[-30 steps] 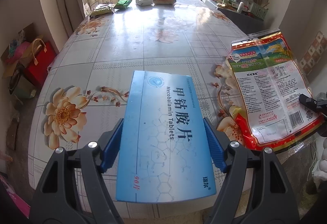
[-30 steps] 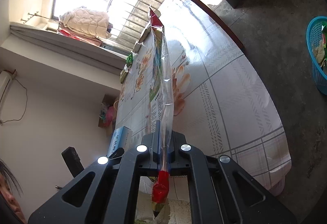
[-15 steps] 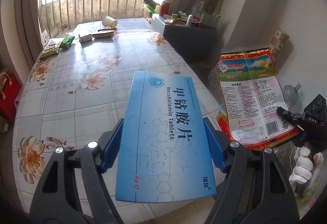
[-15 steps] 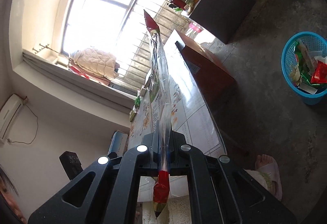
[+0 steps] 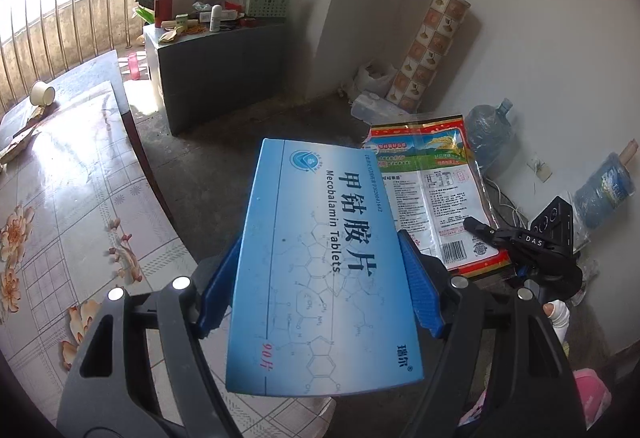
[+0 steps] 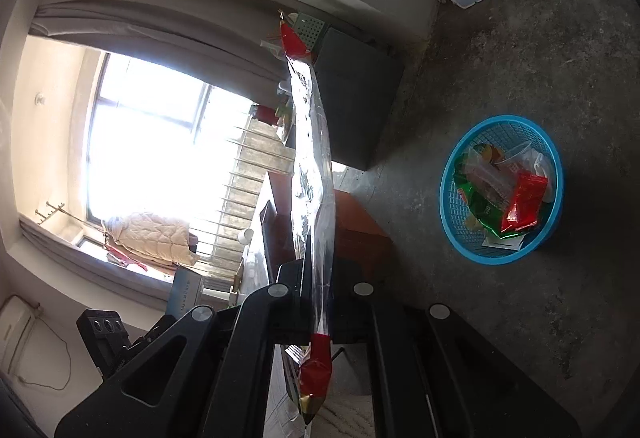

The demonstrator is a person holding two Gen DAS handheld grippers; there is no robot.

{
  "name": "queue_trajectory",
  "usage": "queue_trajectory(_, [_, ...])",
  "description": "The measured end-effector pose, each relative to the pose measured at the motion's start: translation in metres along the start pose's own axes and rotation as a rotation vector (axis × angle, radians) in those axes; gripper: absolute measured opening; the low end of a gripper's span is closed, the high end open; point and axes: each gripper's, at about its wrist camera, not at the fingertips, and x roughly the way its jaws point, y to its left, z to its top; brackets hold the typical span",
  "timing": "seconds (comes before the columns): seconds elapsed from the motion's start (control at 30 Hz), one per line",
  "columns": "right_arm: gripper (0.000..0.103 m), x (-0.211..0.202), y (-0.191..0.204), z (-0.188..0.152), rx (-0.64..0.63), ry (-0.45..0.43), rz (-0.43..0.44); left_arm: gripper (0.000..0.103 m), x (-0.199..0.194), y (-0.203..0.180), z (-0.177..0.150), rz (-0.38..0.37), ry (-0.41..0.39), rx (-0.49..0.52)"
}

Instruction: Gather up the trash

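- Left wrist view: my left gripper (image 5: pixel 320 290) has its blue fingers (image 5: pixel 420 294) clamped on the two long edges of a blue tablet box (image 5: pixel 320 270), lettered face up, sticking out ahead of me.
- The flowered table (image 5: pixel 60 198) sits at the left edge; the box hangs past its corner, over the concrete floor (image 5: pixel 224 158).
- A paper cup (image 5: pixel 42 94) lies on its side at the table's far end.
- To the right, my right gripper (image 5: pixel 478 228) pinches the bottom edge of a red-trimmed snack bag (image 5: pixel 432 182), printed back facing this camera. White-gloved hand (image 5: pixel 558 318) below it.
- Right wrist view: fingers of the right gripper (image 6: pixel 318 318) fully closed on the bag (image 6: pixel 312 174), seen edge-on, standing straight out from the grip.
- Blue basket (image 6: pixel 452 214) on the floor (image 6: pixel 520 58) to the right, already holding wrappers and plastic scraps; well apart from the bag.
- Left gripper's box (image 6: pixel 184 292) just visible at lower left.
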Motion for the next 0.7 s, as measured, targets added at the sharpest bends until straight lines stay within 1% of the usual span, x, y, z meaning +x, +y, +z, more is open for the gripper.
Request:
queue_trajectory(0.1, [0.004, 0.03, -0.042, 0.014, 0.066, -0.005, -0.036, 0.071, 0.042, -0.013, 0.018, -0.028, 0.064, 0.018])
queue_trajectory(0.17, [0.004, 0.052, -0.075, 0.022, 0.111, 0.001, -0.06, 0.071, 0.073, -0.019, 0.028, -0.029, 0.105, 0.032])
queue_trajectory(0.27, [0.004, 0.089, -0.127, 0.025, 0.171, 0.036, -0.138, 0.071, 0.126, -0.029, 0.04, -0.025, 0.173, 0.06])
queue_trajectory(0.33, [0.004, 0.109, -0.16, 0.025, 0.214, 0.049, -0.198, 0.071, 0.166, -0.035, 0.046, -0.042, 0.232, 0.057])
queue_trajectory(0.4, [0.004, 0.121, -0.183, 0.026, 0.237, 0.05, -0.223, 0.071, 0.206, -0.037, 0.048, -0.051, 0.289, 0.042])
queue_trajectory(0.47, [0.004, 0.129, -0.197, 0.027, 0.25, 0.055, -0.248, 0.071, 0.245, -0.042, 0.048, -0.039, 0.339, 0.041])
queue_trajectory(0.53, [0.005, 0.132, -0.202, 0.027, 0.254, 0.059, -0.265, 0.071, 0.283, -0.048, 0.046, -0.034, 0.381, 0.049])
queue_trajectory(0.57, [0.007, 0.133, -0.205, 0.027, 0.256, 0.066, -0.27, 0.071, 0.301, -0.052, 0.045, -0.033, 0.4, 0.045])
queue_trajectory(0.63, [0.008, 0.133, -0.209, 0.027, 0.257, 0.075, -0.281, 0.071, 0.332, -0.055, 0.038, -0.037, 0.447, 0.028])
queue_trajectory(0.7, [0.017, 0.131, -0.211, 0.028, 0.253, 0.082, -0.292, 0.071, 0.361, -0.058, 0.029, -0.049, 0.501, -0.006])
